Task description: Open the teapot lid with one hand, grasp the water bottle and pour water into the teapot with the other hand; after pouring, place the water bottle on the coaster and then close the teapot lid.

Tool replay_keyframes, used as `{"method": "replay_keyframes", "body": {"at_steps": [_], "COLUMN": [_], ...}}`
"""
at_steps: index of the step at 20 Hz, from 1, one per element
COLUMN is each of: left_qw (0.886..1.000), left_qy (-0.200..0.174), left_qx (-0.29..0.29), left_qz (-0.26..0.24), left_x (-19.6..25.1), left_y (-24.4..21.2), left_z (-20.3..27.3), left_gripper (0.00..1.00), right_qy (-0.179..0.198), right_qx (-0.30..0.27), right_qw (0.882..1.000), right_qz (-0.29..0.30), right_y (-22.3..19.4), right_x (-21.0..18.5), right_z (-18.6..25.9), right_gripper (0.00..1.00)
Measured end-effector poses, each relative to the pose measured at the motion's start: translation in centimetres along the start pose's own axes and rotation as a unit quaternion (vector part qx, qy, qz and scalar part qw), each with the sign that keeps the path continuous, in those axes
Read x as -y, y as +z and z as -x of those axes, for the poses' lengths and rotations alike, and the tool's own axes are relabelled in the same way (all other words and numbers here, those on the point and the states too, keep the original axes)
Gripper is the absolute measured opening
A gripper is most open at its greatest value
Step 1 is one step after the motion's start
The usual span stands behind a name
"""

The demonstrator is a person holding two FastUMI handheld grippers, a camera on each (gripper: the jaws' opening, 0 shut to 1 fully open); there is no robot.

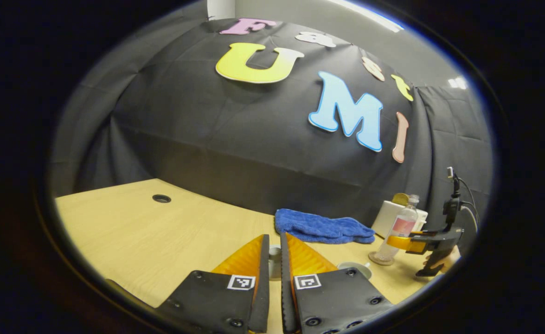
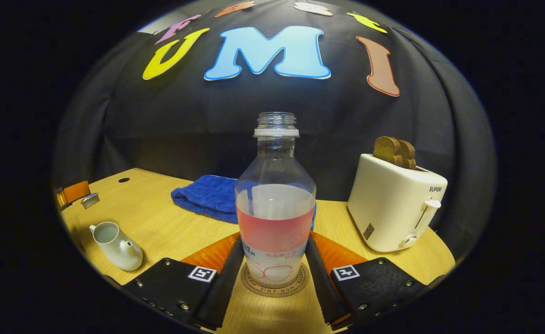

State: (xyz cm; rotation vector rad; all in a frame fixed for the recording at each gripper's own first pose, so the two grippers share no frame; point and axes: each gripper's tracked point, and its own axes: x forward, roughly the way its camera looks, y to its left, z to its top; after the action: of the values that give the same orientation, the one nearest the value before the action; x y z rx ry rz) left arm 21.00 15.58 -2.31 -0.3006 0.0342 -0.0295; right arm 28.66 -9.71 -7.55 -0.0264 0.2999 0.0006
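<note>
water bottle (image 2: 275,204) stands on coaster (image 2: 274,284) between right gripper (image 2: 274,260) fingers.

Each gripper (image 2: 274,264) carries black screwed plates with square markers.

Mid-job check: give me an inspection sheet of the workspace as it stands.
Surface: wooden table, one round hole.
Job's things: bottle upright on coaster, uncapped; teapot open.
Clutter: blue towel; toaster holding toast.
Grippers: left gripper shut on lid; right gripper fingers against both sides of bottle.
Cables: wire behind right gripper.
Surroundings: black cloth wall.
</note>
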Motion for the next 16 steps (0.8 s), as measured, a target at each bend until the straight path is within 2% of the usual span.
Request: {"method": "replay_keyframes", "body": {"at_steps": [5, 7, 8, 9, 10, 11, 12, 13, 14, 16], "left_qw": [1.0, 1.0, 1.0, 1.0, 1.0, 1.0, 1.0, 1.0, 1.0, 1.0], "left_qy": [0.0, -0.001, -0.002, -0.003, -0.003, -0.004, -0.005, -0.006, -0.006, -0.01], "left_qx": [0.0, 0.0, -0.001, -0.001, -0.001, -0.002, -0.001, -0.001, -0.001, 0.001], "left_qz": [-0.002, -0.002, -0.002, -0.001, -0.001, 0.0, 0.001, -0.001, -0.002, -0.004], "left_x": [0.0, 0.1, 0.1, 0.2, 0.3, 0.3, 0.5, 0.5, 0.6, 0.9], "left_y": [0.0, 0.0, -0.1, -0.1, 0.0, -0.1, 0.0, -0.1, 0.0, 0.0], "left_z": [0.0, -0.1, 0.0, -0.1, 0.0, 0.0, 0.0, 0.1, 0.1, 0.0], "left_gripper": [0.17, 0.2, 0.2, 0.17, 0.2, 0.17, 0.21, 0.17, 0.2, 0.2], "right_qy": [-0.002, 0.001, -0.002, -0.009, -0.01, -0.011, -0.012, -0.012, -0.013, -0.021], "right_qx": [0.001, 0.003, 0.006, 0.01, 0.014, 0.02, 0.027, 0.033, 0.039, 0.051], "right_qw": [1.0, 1.0, 1.0, 1.0, 1.0, 1.0, 1.0, 0.999, 0.999, 0.998], "right_qz": [-0.008, -0.007, -0.003, 0.002, 0.002, -0.002, -0.007, -0.012, -0.017, -0.027], "right_y": [0.2, 0.2, 0.3, 0.6, 0.8, 1.2, 1.6, 2.2, 2.6, 3.3], "right_x": [0.1, 0.0, 0.0, 0.2, 0.2, 0.0, -0.1, -0.2, -0.1, 0.3], "right_z": [0.2, 0.3, 0.2, 0.3, 0.5, 0.9, 1.3, 1.8, 2.3, 3.7], "right_gripper": [0.78, 0.8, 0.84, 0.98, 0.99, 0.99, 0.99, 0.99, 0.99, 0.99]}}
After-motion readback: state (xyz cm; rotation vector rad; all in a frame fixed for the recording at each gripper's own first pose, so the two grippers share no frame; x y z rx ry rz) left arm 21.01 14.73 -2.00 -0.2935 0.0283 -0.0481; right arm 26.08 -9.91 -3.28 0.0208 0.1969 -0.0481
